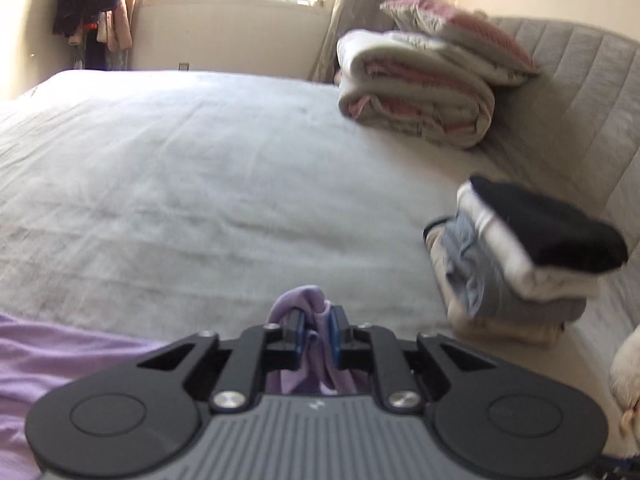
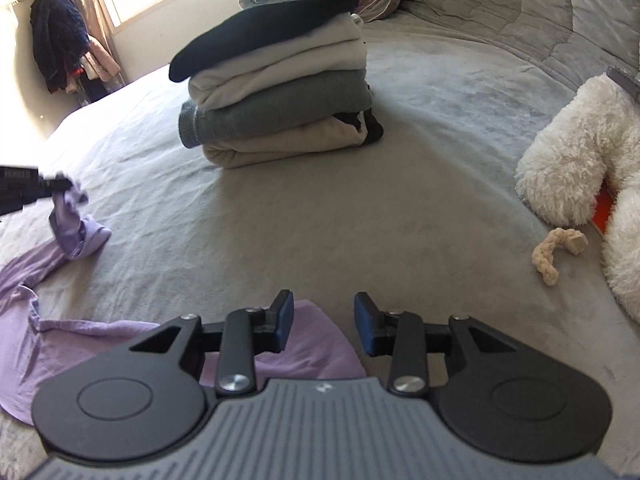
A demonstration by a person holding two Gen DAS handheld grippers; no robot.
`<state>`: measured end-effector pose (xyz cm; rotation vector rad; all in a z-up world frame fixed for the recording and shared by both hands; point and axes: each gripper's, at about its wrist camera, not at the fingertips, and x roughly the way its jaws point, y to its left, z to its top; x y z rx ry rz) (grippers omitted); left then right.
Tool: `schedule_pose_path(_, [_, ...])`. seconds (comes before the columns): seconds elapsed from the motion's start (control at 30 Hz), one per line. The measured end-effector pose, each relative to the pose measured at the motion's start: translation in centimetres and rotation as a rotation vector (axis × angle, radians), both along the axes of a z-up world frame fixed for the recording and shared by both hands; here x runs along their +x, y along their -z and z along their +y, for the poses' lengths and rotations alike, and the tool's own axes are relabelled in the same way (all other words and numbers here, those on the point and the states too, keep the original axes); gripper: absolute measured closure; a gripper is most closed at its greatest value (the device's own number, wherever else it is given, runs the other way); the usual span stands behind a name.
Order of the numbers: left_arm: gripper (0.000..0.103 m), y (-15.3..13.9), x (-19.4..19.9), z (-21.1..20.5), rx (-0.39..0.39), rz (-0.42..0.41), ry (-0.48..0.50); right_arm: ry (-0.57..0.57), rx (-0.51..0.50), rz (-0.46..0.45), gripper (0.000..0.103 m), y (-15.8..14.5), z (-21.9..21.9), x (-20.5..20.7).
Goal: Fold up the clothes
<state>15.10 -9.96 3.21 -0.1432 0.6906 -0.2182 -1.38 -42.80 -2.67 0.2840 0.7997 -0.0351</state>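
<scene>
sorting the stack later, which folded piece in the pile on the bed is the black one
The top piece of the pile. It is black and juts out leftward; below it lie white, grey and beige pieces.

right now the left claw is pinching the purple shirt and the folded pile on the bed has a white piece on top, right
Not quite: the top piece of the folded pile is black, with white just beneath it, as the right wrist view shows. The rest holds: the left claw is pinching the purple shirt.
</scene>
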Motion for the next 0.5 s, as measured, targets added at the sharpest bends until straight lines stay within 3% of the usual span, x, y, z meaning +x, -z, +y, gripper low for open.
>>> schedule_pose_path(0.17, [0.069, -0.7, -0.3, 0.7, -0.008, 0.016, 0.025, -0.044, 0.011, 0.008, 0.065, 0.4, 0.5, 0.4])
schedule_pose_path(0.3, [0.066, 0.3, -1.9, 1.5, 0.029, 0.053, 0.068, -0.071, -0.018, 0.018, 0.065, 0.9, 1.4, 0.7])
schedule_pose_path(0.5, [0.062, 3.4, -4.9, 2.1, 0.033, 0.159, 0.220, -0.068, -0.058, 0.004, 0.067, 1.6, 2.0, 1.0])
